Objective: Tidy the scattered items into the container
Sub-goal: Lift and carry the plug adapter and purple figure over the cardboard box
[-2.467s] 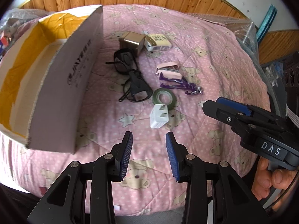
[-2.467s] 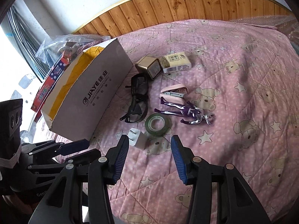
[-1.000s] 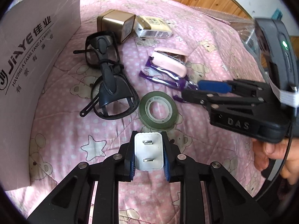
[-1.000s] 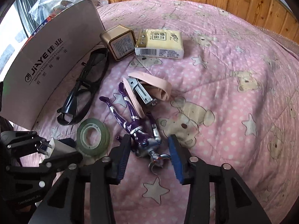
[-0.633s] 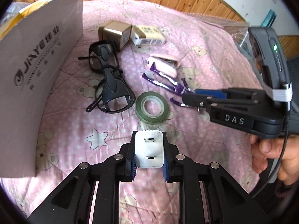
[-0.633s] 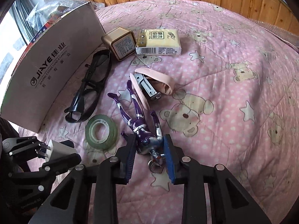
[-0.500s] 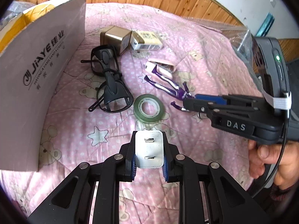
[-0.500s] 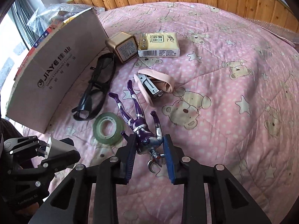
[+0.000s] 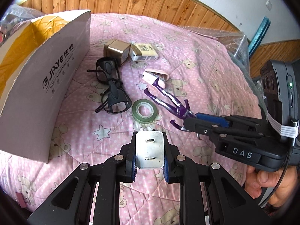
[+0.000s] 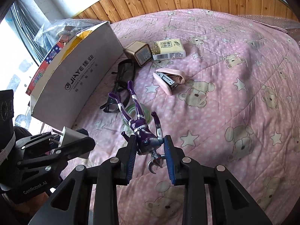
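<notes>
My left gripper (image 9: 149, 154) is shut on a white plug adapter (image 9: 149, 151) and holds it above the pink quilt; it also shows in the right wrist view (image 10: 70, 135). My right gripper (image 10: 151, 156) is shut on a purple action figure (image 10: 139, 123), lifted off the quilt, legs pointing away; the figure also shows in the left wrist view (image 9: 168, 101). The open cardboard box (image 9: 46, 86) with a yellow inside stands at the left. A green tape roll (image 9: 144, 111), black glasses (image 9: 110, 88), a pink stapler (image 9: 155, 76), a gold tin (image 9: 117, 50) and a tissue pack (image 9: 144, 52) lie on the quilt.
The quilt (image 10: 234, 86) covers a bed with a wooden headboard (image 9: 150, 5) behind. Bubble wrap and packets (image 10: 61, 30) lie behind the box. A hand (image 9: 270, 183) holds the right gripper at the lower right.
Both grippers have risen and pulled back with their loads. The purple figure has come off the quilt and now hangs over the tape roll. The box's yellow inside has come into view.
</notes>
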### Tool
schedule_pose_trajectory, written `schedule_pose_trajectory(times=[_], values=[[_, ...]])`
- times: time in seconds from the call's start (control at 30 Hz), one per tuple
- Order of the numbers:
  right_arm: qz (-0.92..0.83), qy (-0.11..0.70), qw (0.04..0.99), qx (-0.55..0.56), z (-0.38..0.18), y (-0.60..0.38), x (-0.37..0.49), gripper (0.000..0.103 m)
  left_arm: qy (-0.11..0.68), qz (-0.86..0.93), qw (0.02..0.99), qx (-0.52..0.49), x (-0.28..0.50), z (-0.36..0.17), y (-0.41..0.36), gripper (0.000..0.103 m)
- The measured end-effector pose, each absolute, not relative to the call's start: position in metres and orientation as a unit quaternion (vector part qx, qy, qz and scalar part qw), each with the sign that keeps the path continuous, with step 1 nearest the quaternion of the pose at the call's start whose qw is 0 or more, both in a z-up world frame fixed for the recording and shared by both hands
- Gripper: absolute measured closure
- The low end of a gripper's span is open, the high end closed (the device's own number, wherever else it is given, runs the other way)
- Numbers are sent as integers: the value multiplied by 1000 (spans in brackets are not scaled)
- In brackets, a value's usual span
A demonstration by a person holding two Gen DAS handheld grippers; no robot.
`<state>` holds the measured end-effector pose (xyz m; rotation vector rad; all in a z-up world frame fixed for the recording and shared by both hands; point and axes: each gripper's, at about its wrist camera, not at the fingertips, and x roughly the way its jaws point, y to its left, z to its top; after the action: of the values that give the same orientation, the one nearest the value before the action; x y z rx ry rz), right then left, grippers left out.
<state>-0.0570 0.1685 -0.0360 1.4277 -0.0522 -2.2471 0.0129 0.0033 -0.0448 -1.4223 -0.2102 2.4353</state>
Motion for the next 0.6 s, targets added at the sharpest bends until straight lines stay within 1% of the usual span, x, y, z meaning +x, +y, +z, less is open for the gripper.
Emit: schedule_pose_trajectory(times=[0.37,0.6], values=[[-819,-59,248,514,-24,165,-29,72,-90,859,148,-481,27,-28,-14,81],[-820,-64,255,508,-15,151,-12,72,-103,866,141,-468,36,-14,-32,81]])
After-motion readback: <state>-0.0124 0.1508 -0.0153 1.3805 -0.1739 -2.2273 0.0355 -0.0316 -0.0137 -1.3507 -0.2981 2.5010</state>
